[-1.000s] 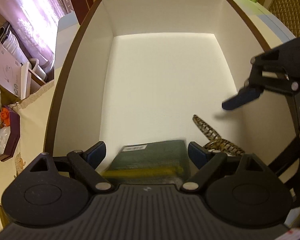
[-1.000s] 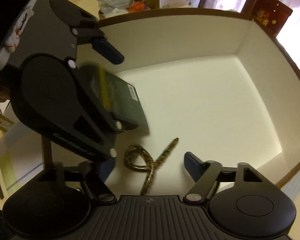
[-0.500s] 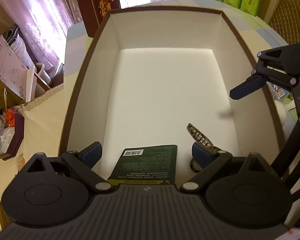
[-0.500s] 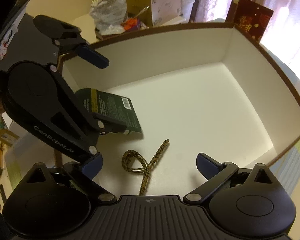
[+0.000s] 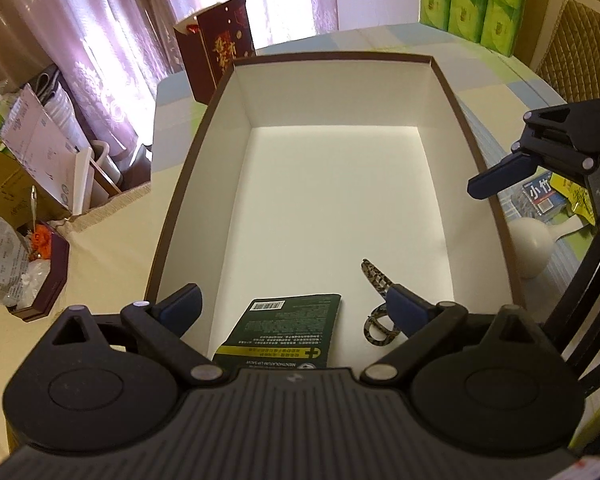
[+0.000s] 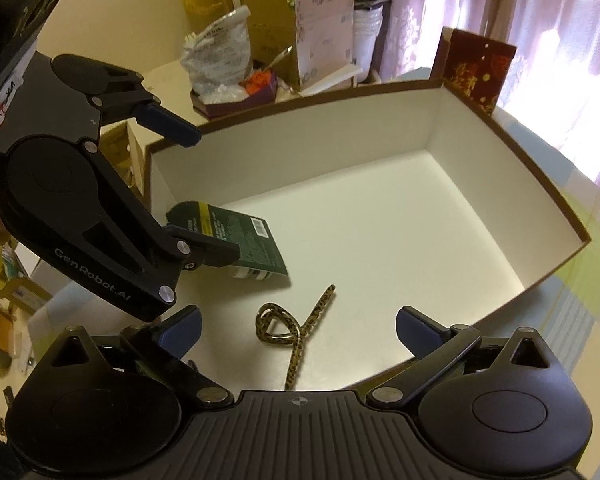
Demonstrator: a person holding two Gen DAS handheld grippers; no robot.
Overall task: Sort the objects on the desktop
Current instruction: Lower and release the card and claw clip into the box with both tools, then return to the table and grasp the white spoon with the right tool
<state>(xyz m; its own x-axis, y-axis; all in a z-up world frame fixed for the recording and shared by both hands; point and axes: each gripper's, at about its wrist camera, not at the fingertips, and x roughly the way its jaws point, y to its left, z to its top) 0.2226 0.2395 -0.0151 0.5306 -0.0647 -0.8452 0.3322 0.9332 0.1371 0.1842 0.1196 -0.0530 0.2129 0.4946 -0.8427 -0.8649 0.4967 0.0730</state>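
Note:
A large white box with a brown rim (image 5: pixel 168 220) (image 6: pixel 540 172) takes up most of both views. On its floor at the near end lies a dark green packet with a yellow stripe (image 5: pixel 288 332) (image 6: pixel 256 240). Beside it rests a leopard-print hair band (image 5: pixel 376 300) (image 6: pixel 296 328). My left gripper (image 5: pixel 296 308) hangs open above the packet, holding nothing; it also shows in the right wrist view (image 6: pixel 196 196). My right gripper (image 6: pixel 298 328) is open over the box's near edge, above the hair band. One blue fingertip (image 5: pixel 500 176) of the right gripper shows in the left wrist view.
A dark red gift bag (image 5: pixel 220 44) (image 6: pixel 476 68) stands behind the box. Left of the table are cardboard boxes (image 5: pixel 40 152) and a plastic bag (image 6: pixel 216 56). To the right of the box lie a white rounded object (image 5: pixel 532 244) and small packets (image 5: pixel 540 200).
The left gripper let go of the green packet, which now lies flat on the box floor, and rose and drew back. The right gripper also lifted away from the hair band.

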